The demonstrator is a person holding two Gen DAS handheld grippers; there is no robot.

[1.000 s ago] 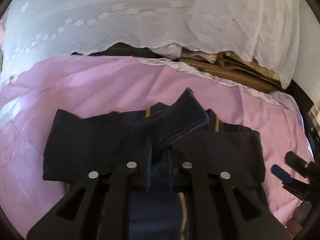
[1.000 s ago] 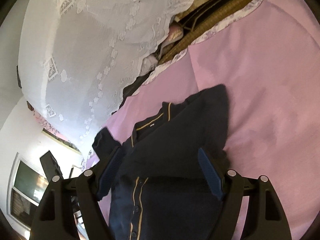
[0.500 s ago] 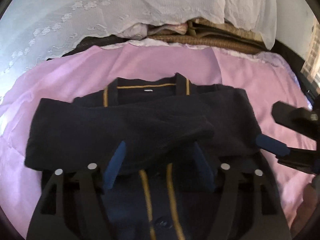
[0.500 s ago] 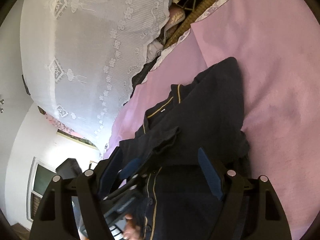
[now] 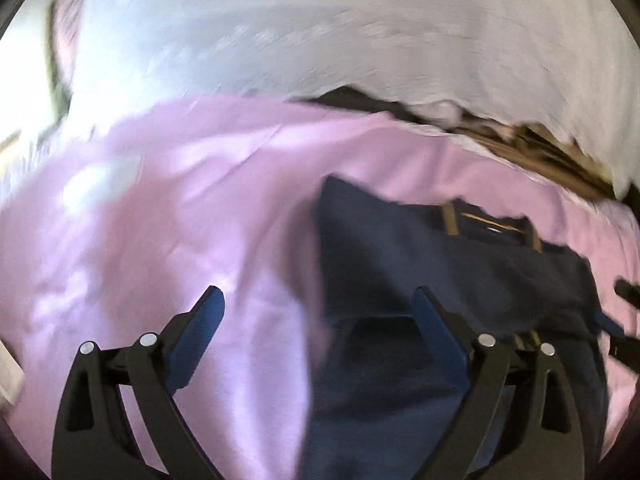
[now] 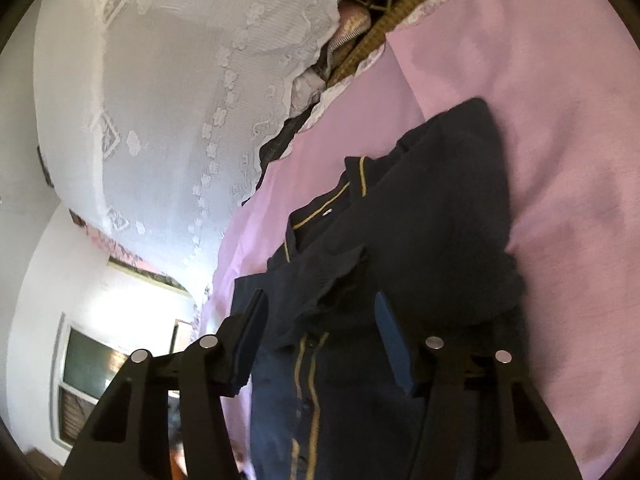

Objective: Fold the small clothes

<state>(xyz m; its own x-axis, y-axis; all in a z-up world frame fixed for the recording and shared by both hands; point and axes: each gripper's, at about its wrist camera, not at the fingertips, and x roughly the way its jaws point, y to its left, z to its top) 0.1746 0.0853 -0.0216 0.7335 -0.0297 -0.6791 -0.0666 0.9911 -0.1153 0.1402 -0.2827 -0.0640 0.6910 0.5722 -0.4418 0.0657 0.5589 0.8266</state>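
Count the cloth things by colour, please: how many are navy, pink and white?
Navy: 1, the jacket.
Pink: 1, the sheet under it.
White: 1, the lace curtain behind.
Total: 3.

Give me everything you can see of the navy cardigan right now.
The navy cardigan looks like soft knit with mustard-yellow piping along the neckline and front placket, where dark buttons show. It lies flat on the pink sheet, both sleeves folded across the chest, neckline away from the cameras. The right gripper, jaws closing, straddles the overlapped sleeves; whether its pads touch is unclear. The left gripper, opening, holds nothing.
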